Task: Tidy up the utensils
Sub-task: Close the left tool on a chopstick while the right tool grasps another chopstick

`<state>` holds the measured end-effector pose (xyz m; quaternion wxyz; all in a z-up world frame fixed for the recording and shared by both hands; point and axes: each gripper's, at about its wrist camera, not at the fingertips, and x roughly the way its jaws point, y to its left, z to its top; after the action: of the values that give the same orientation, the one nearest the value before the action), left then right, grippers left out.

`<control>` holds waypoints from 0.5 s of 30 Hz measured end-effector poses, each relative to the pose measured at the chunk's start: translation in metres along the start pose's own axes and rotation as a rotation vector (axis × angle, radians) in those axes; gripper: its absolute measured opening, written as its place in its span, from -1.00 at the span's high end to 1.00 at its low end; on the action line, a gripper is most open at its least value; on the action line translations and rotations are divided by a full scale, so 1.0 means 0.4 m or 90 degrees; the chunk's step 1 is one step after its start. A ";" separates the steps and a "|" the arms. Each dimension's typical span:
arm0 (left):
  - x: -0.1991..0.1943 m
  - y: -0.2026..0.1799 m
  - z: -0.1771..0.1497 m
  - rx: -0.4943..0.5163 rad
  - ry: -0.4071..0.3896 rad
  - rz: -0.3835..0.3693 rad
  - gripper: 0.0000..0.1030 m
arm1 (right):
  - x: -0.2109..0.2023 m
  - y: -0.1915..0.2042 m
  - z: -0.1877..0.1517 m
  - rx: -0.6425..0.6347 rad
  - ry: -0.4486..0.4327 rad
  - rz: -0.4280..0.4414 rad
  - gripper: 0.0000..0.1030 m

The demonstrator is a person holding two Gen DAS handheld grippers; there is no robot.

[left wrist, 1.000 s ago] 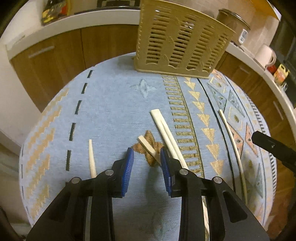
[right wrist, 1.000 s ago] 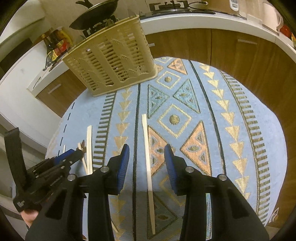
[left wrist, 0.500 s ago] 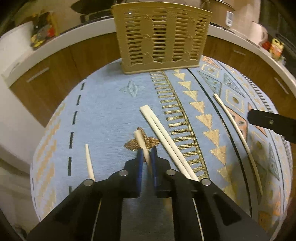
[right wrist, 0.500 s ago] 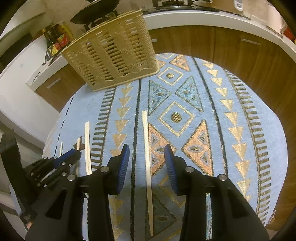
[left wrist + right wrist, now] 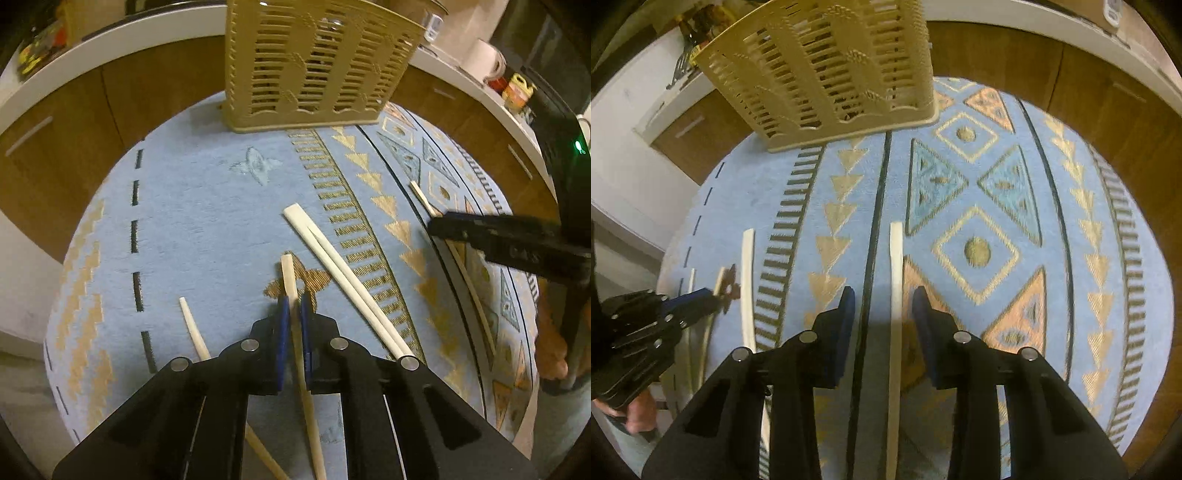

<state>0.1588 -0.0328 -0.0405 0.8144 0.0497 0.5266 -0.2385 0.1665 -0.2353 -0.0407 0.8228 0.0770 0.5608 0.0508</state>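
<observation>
On the patterned blue cloth over the worktop (image 5: 177, 206), pale chopsticks lie scattered, well short of the slotted beige basket (image 5: 314, 62) at the far edge, presumably their destination. Left gripper (image 5: 291, 306): blue pads clamped on one chopstick (image 5: 290, 277), near its upper end, likely ready for lifting. Right gripper (image 5: 882, 306): jaws have just been closing, part open, straddling a second chopstick (image 5: 895, 280) on the cloth; pads not yet touching it.
</observation>
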 end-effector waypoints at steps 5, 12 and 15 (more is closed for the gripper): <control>0.024 -0.021 0.022 0.053 0.067 0.007 0.75 | 0.016 0.024 0.025 -0.042 0.025 -0.030 0.44; 0.045 -0.080 0.026 0.137 0.085 0.079 0.88 | 0.036 0.107 0.023 -0.142 0.021 -0.092 0.71; 0.046 -0.087 0.022 0.135 0.068 0.089 0.90 | 0.036 0.110 0.023 -0.134 0.016 -0.073 0.88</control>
<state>0.1567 -0.0725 -0.0468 0.7900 0.1845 0.5366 -0.2322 0.1804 -0.1905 -0.0423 0.8208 -0.0430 0.5661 0.0632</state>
